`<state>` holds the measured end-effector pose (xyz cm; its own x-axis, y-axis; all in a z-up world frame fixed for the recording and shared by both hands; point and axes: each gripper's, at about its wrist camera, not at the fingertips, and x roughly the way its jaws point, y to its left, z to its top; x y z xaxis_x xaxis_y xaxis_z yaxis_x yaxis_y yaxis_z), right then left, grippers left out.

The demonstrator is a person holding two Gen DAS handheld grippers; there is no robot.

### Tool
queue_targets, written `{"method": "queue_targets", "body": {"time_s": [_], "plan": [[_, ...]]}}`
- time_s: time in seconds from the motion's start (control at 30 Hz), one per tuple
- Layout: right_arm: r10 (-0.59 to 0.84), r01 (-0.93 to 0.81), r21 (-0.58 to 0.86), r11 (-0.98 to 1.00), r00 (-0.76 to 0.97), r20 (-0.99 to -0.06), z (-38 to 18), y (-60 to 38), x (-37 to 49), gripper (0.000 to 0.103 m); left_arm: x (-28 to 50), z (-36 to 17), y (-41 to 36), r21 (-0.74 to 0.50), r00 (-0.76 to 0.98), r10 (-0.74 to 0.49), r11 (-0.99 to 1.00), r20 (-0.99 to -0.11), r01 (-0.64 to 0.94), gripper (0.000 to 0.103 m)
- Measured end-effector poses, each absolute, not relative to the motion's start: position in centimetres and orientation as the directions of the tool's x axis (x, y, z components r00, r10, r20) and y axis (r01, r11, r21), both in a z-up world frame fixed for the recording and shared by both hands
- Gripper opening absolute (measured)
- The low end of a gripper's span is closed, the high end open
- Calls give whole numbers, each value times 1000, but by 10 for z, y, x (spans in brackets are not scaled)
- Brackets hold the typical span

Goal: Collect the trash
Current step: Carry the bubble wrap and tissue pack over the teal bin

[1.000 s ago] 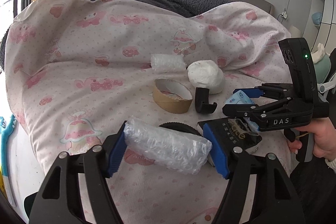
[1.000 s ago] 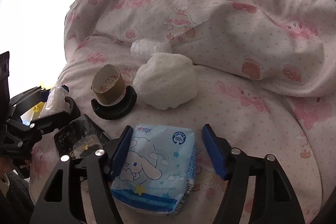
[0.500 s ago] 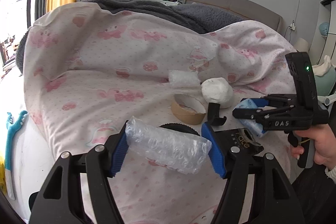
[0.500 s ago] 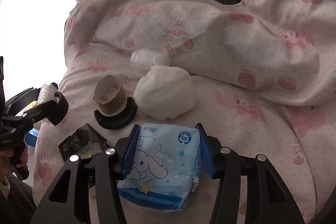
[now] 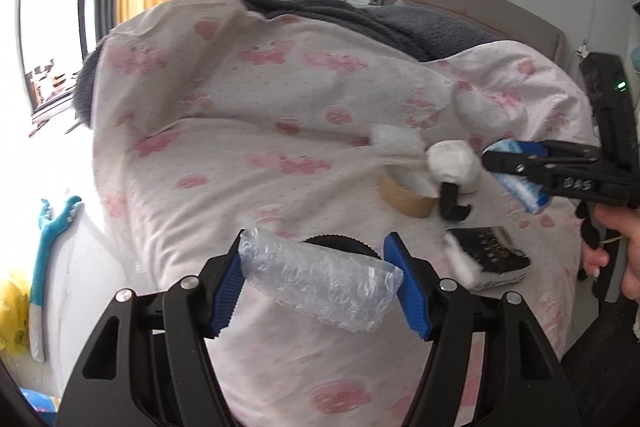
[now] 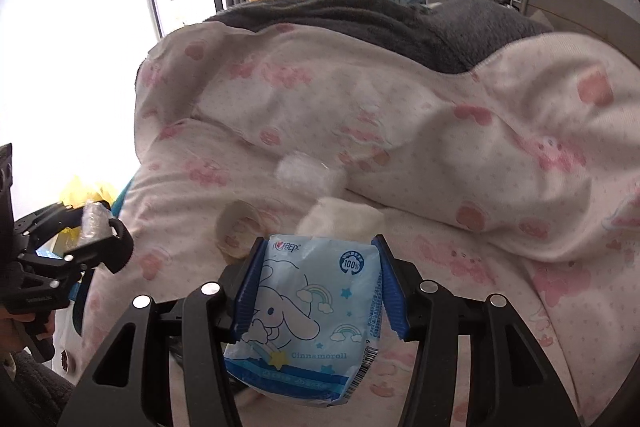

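The left gripper [image 5: 320, 283] grasped a roll of clear bubble wrap [image 5: 320, 281] between its blue pads, above the near edge of the pink printed quilt [image 5: 248, 131]. The right gripper [image 6: 316, 291] was clenched on a light blue tissue pack [image 6: 308, 323]; it carried the word "Cinnamoroll", a round "100%" mark and a drawn cartoon dog. On the right gripper's body "DAS" was written. On the quilt to the right lay a cardboard tape core [image 5: 406, 197], a white paper ball [image 5: 452, 165], a black hook [image 5: 452, 205] and a black packet [image 5: 488, 255] with unreadable print.
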<state>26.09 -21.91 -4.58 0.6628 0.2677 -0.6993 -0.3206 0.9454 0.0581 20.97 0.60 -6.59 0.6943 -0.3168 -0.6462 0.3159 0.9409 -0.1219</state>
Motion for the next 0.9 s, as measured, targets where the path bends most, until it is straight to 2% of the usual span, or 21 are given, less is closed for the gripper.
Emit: {"method": "queue_targets", "body": {"time_s": [0.43,0.9], "plan": [[376,-427,90,900,654,-656,-21,-150,249,54,201,-82,58,-80,661,-186,979,-727,188,70],[473,-546,111,830,586,-658,-18,-56,231,54,179,-83,101,-99,656,-161,986,-737,132,67]]}}
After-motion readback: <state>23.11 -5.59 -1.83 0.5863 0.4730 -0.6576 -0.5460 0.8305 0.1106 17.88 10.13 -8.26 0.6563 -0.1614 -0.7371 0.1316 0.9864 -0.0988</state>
